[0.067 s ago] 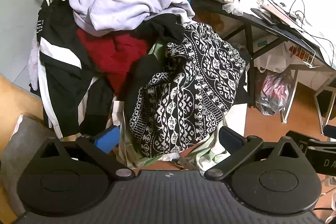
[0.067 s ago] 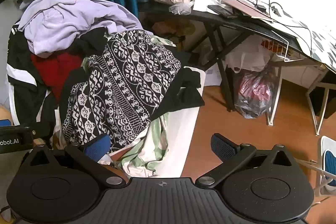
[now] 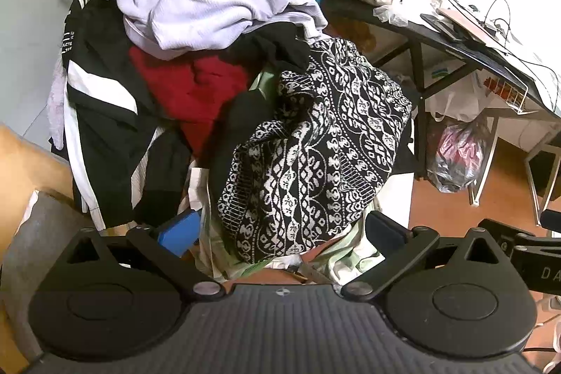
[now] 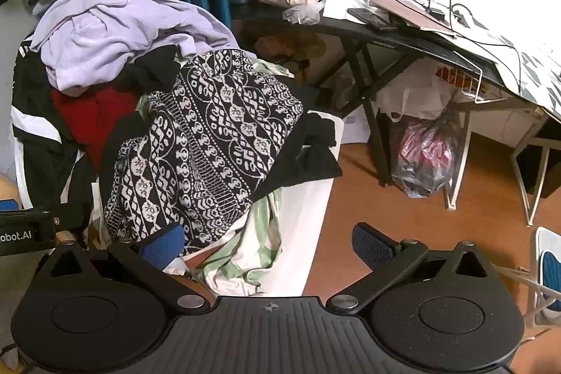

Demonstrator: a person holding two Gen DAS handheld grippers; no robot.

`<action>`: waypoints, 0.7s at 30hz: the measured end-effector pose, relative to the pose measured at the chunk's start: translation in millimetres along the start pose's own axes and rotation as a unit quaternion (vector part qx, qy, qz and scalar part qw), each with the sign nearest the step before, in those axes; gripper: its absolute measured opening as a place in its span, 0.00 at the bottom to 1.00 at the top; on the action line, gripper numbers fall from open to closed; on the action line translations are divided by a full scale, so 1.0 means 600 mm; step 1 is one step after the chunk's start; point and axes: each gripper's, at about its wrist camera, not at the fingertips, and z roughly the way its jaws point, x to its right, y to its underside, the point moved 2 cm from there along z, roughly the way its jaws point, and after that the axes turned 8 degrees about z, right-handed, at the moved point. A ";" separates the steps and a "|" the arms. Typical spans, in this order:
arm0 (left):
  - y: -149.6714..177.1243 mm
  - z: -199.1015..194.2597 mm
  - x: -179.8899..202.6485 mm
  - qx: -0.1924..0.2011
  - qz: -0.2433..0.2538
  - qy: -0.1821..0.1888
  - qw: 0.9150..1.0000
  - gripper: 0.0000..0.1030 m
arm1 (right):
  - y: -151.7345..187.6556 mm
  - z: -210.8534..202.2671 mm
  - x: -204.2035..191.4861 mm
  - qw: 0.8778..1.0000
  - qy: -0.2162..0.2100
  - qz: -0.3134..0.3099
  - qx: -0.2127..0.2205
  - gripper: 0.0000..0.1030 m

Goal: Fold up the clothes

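Jaws of both grippers spread wide, nothing between them. Left gripper (image 3: 280,230) and right gripper (image 4: 268,242) hover just short of the patterned black-and-white garment (image 3: 315,149) topping the heaped clothes pile (image 3: 196,23); likely choosing a first piece to pull free.

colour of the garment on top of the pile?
Pale lilac garment, plain, no pattern. Clearest in the right wrist view.

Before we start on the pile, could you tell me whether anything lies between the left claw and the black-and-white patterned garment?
Nothing visible does. The left claw is open, and the patterned garment sits on top of the heap directly ahead of it, uncovered on the near side. Only a black garment overlaps its far upper edge.
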 end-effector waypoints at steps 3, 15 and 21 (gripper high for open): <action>-0.004 0.005 -0.018 -0.015 -0.012 0.014 1.000 0.99 | -0.001 0.002 0.000 1.000 0.002 -0.001 0.000 0.99; 0.002 0.007 -0.027 -0.012 -0.021 0.008 1.000 0.99 | -0.004 0.012 -0.018 1.000 -0.011 -0.007 -0.006 0.99; 0.000 0.008 -0.023 -0.014 -0.022 0.008 1.000 0.99 | -0.006 0.010 -0.010 1.000 -0.012 0.000 -0.007 0.99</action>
